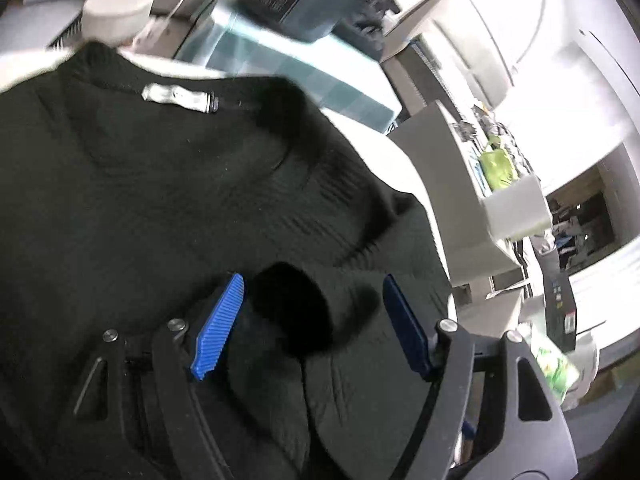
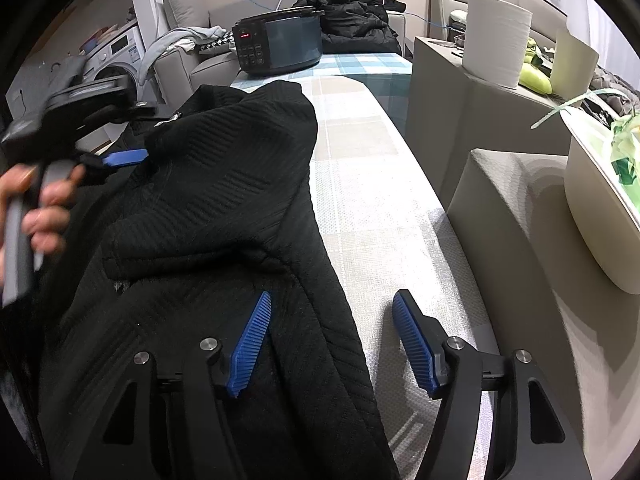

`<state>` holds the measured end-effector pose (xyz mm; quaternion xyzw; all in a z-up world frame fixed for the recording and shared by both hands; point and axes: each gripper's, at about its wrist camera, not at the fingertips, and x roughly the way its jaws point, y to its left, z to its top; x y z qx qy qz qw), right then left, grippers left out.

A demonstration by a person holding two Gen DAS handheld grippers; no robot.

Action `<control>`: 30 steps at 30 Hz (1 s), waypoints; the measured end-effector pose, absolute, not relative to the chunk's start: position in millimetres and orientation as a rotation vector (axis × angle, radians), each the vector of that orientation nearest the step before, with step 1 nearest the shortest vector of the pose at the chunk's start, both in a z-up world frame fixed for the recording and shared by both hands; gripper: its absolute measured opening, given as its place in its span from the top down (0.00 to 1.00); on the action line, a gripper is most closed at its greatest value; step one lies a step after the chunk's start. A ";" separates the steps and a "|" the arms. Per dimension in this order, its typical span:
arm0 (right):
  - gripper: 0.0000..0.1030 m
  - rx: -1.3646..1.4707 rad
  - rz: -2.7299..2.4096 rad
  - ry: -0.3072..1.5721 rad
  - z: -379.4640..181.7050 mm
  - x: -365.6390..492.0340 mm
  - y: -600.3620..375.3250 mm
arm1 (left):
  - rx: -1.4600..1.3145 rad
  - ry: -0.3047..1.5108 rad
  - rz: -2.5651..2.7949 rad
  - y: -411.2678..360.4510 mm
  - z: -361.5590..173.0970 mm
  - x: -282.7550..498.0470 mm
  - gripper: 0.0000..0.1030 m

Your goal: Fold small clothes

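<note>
**Both grippers open over a dark ribbed garment**

The left gripper has its blue ribbed pads spread apart above a rounded fold of the black garment, with nothing clamped between them. In the right wrist view the same tool shows at the far left, held by a bare hand over the garment's upper part. The right gripper is also spread wide: one pad sits over the garment's edge, the other over the checked table cover. The garment lies spread on that cover, a sleeve folded across its body and a white neck label facing up. Beyond it stand a dark cooker and, to the right, a paper roll on a beige cabinet
</note>
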<state>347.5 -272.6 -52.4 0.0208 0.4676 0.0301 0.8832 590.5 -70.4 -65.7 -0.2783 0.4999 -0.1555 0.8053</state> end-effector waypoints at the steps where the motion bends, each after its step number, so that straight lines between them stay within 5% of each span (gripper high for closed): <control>1: 0.37 0.037 0.063 0.975 -52.5 347.6 -271.7 | -0.599 1.047 -0.329 -70.6 -64.5 595.5 0.46; 2: 0.37 0.026 0.065 0.976 -52.6 347.5 -270.5 | -0.597 1.052 -0.325 -71.4 -65.2 600.3 0.57; 3: 0.37 0.019 0.065 0.979 -52.9 347.7 -269.9 | -0.618 1.060 -0.329 -71.6 -66.4 604.5 0.79; 6: 0.38 0.014 0.057 0.974 -53.7 348.6 -270.7 | -0.623 0.960 -0.374 -75.5 -51.5 603.7 0.92; 12: 0.38 0.051 -0.028 0.949 -54.9 349.4 -281.2 | -0.401 0.661 -0.451 -95.5 8.9 575.3 0.91; 18: 0.37 0.057 -0.042 0.963 -53.3 351.0 -283.2 | -0.405 1.034 -0.247 -75.6 -58.7 595.0 0.74; 22: 0.37 0.064 -0.038 0.969 -51.7 347.4 -285.9 | -0.438 0.995 -0.243 -57.5 -57.6 573.6 0.53; 27: 0.38 0.018 -0.015 0.950 -48.0 346.0 -277.9 | -0.430 0.985 -0.303 -55.4 -48.4 537.2 0.51; 30: 0.50 -0.010 0.006 0.931 -46.6 351.9 -270.2 | -0.410 0.990 -0.338 -70.2 -43.7 503.3 0.51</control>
